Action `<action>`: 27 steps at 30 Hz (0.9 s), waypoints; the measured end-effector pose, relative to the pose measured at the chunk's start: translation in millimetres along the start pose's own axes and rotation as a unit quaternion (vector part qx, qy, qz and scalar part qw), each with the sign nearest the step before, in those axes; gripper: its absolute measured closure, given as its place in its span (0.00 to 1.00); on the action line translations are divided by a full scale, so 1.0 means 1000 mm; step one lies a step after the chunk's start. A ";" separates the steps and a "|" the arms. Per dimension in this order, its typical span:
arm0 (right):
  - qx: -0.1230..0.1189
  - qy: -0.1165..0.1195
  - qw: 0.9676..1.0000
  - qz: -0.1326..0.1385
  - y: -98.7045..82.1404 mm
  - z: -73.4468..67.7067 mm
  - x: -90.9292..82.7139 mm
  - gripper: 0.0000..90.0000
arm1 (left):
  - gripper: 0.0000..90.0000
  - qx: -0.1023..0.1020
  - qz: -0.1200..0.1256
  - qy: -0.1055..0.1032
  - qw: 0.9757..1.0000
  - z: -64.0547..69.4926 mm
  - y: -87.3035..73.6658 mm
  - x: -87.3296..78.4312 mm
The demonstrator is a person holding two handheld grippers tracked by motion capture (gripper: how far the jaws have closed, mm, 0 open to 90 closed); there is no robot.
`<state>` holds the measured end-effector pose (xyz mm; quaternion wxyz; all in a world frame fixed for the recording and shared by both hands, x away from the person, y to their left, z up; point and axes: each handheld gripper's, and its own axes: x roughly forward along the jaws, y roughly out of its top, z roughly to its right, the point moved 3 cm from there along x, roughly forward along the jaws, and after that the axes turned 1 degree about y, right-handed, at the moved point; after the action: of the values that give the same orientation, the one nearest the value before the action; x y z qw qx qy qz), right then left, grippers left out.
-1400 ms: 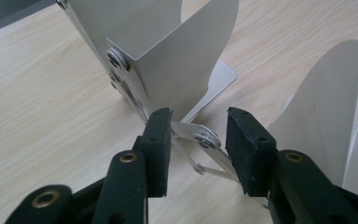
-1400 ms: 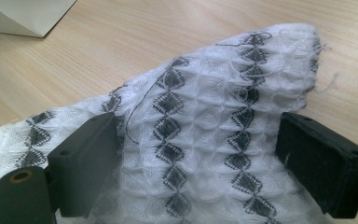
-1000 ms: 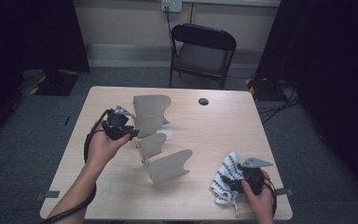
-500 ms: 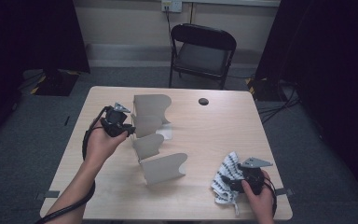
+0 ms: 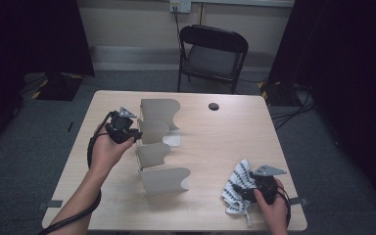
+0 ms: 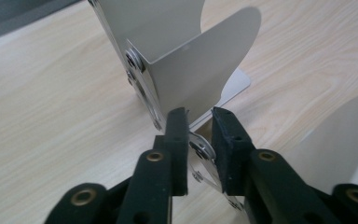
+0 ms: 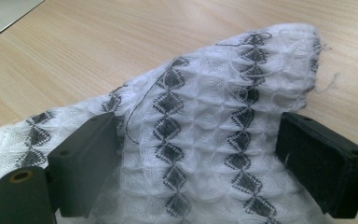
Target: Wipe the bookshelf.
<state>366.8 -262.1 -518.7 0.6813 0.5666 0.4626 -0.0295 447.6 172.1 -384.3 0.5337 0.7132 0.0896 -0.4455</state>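
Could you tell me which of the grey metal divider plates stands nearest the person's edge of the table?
The widest plate, at the front end of the row: it stands closest to the person, farthest from the chair, beyond the left gripper.

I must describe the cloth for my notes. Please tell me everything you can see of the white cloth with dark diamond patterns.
The white waffle-textured cloth with rows of dark diamond patterns lies crumpled at the near right corner of the light wooden table. It looks soft, with loose threads at its edge. A raised fold stands between the jaws of the right gripper, which flank it; the jaws look wide apart.
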 end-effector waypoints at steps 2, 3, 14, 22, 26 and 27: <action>0.001 0.000 1.000 -0.001 0.000 0.000 0.000 0.14 | 0.81 -0.004 -0.003 0.001 1.000 0.000 -0.002 0.003; 0.000 0.000 1.000 -0.001 0.000 0.000 0.000 0.14 | 0.82 -0.004 -0.003 0.006 1.000 0.001 -0.001 0.003; 0.000 0.001 1.000 0.000 0.000 0.000 0.000 0.14 | 0.92 -0.014 0.008 0.032 0.999 0.002 0.005 0.001; 0.002 0.001 1.000 -0.001 0.000 0.000 0.000 0.14 | 0.93 -0.015 0.016 0.031 0.999 0.008 0.014 0.003; 0.000 0.002 1.000 0.000 0.000 0.000 0.000 0.14 | 0.94 -0.021 0.042 0.024 0.999 0.014 0.027 -0.002; 0.000 0.003 1.000 0.000 0.000 0.001 0.000 0.14 | 0.94 -0.022 0.045 0.021 0.999 0.016 0.031 -0.003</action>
<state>367.2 -262.4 -518.6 0.6801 0.5667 0.4642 -0.0278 455.7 147.4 -361.4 0.5668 0.7140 0.0782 -0.4035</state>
